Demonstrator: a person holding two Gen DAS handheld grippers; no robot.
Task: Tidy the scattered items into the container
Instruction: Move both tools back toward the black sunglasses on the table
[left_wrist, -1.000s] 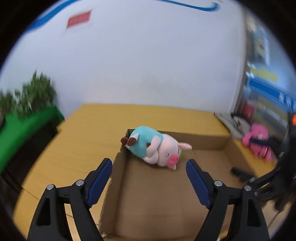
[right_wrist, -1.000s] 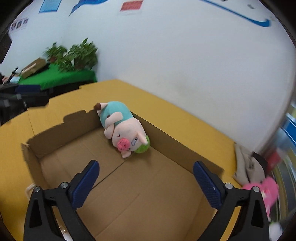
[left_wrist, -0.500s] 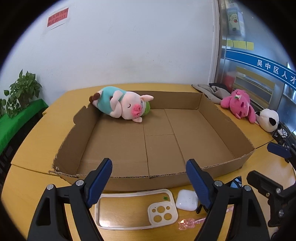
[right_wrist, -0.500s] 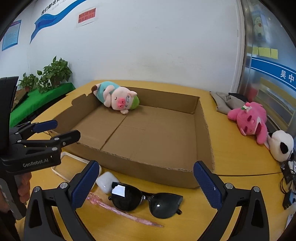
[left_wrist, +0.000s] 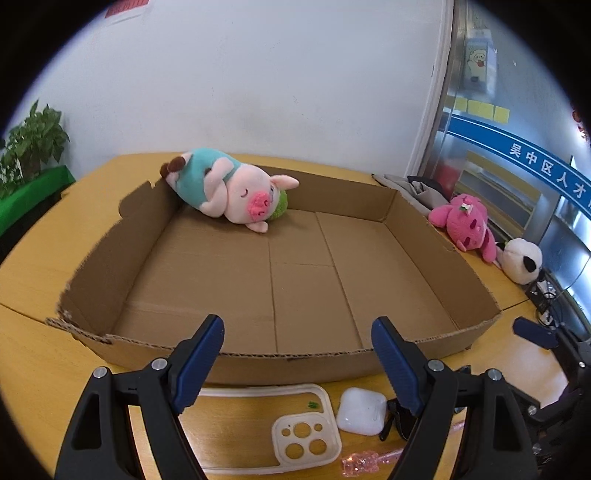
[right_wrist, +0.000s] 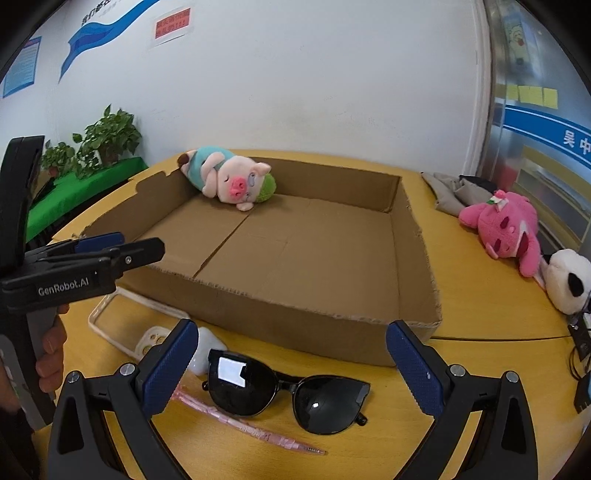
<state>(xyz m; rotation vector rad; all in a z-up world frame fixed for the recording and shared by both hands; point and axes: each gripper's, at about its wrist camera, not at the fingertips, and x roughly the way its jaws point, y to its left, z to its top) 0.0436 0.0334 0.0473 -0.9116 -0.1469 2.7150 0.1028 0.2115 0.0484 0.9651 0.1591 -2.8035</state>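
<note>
Left gripper (left_wrist: 297, 356): matte black plastic frame with triangular cut-outs in each arm; one silver screw head at each finger joint and one further back on each arm. Fingers (left_wrist: 201, 360): blue pads with a fine ribbed texture. Seen side-on from the right wrist camera, the black body carries white lettering "GenRobot.AI" above a grey handle.

Right gripper (right_wrist: 291, 367): same build, black frame, triangular openings, silver screws. Fingers (right_wrist: 413, 367): blue pads with a dotted grip texture.
</note>
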